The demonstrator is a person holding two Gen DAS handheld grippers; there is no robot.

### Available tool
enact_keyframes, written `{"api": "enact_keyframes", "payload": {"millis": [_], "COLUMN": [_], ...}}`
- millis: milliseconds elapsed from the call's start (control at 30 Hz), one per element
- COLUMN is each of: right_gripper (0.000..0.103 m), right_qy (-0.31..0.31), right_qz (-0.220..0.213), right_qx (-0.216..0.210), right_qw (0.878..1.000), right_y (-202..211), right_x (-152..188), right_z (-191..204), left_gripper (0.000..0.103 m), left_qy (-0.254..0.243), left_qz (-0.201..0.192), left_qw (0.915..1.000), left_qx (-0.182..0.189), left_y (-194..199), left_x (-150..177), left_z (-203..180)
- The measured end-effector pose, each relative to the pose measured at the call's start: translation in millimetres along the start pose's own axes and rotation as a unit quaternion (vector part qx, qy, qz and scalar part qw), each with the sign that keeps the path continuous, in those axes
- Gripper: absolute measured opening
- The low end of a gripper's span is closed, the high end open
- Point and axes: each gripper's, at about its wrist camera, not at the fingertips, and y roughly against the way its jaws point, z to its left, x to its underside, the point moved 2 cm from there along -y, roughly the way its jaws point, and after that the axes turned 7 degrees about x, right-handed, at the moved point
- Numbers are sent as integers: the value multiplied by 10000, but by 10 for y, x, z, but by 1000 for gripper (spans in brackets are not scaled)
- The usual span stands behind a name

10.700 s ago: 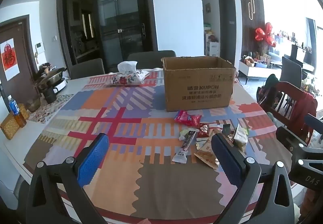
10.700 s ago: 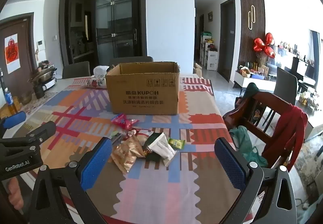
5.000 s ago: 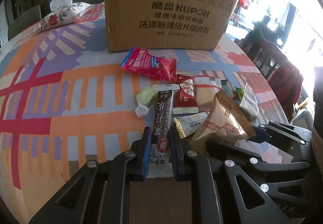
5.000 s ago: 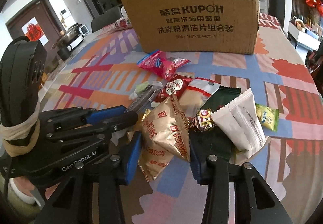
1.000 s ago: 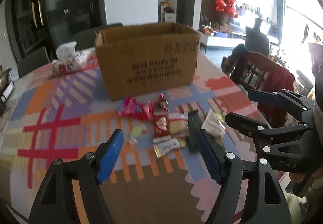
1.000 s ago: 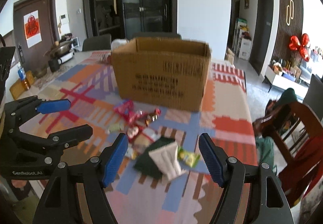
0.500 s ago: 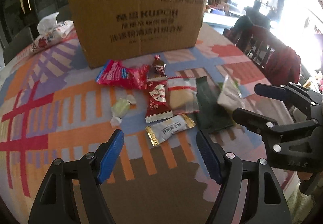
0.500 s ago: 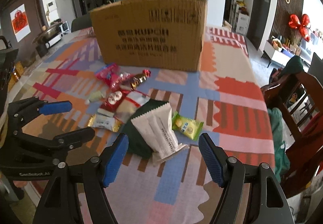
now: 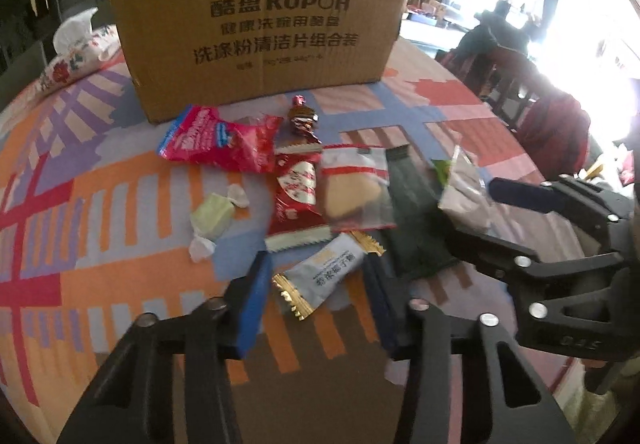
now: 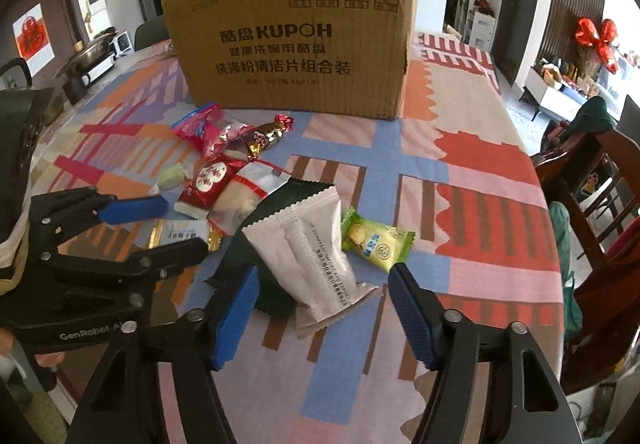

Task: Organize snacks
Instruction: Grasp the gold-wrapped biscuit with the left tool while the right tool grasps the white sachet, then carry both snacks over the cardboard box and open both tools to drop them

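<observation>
A pile of snack packets lies in front of the cardboard box [image 9: 260, 20] [image 10: 296, 36]. My left gripper [image 9: 316, 284] is open, its fingers on either side of a grey packet with gold ends [image 9: 324, 276]; it shows in the right wrist view [image 10: 154, 226]. My right gripper [image 10: 322, 304] is open around the near end of a white packet [image 10: 316, 256], which lies on a dark green packet [image 10: 280, 204]. It shows in the left wrist view [image 9: 480, 212]. A green packet [image 10: 376, 240], red packet [image 9: 298, 192], pink packet [image 9: 218, 140] and pale green candy [image 9: 212, 220] lie around.
A tissue pouch [image 9: 76, 52] lies left of the box. A pot and kettle [image 10: 86, 64] stand at the table's far left. A wooden chair with red cloth [image 10: 596, 204] stands at the right edge.
Both grippers have moved down and forward to the snack pile. The left jaws have narrowed around the grey packet; the right gripper now straddles the white packet.
</observation>
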Motion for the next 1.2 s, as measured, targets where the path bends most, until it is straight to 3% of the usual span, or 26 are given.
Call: {"api": "enact_keyframes", "payload": {"millis": [300,467,633,733,833,967,1200], "right_gripper": [42,35,32,31,30,30,30], "right_qy": [5,-46,2,-14,-69,-121,-122], "right_qz": [49,50,50,45,71,41,-265], "right_qx": [-64,-61,-52,-60,-96,-87,-254], "right_qw": [10000,10000,10000,10000,9999,9999,9993], "right_y": [-8,11,5,16,33,110,378], "right_x": [20,31,41,50,56,73,16], "right_z": [19,7,33,32,20,9,78], "left_gripper": [21,25,25,19,19,19,19], "left_qy": [32,-166,-131,-168,-13,38,98], "left_qz": [8,100,24,14,100,72,-341], "left_qw": [9997,9997,9999,9998,9997,9996,9988], "left_qx": [225,121,84,63,214,278,345], "left_y": [29,-36,-80,-113,-85,73,435], "left_x": [30,-1,-74,-99,-80,-13,-30], "left_z": [-82,-151,-140,-160,-150,-178,-231]}}
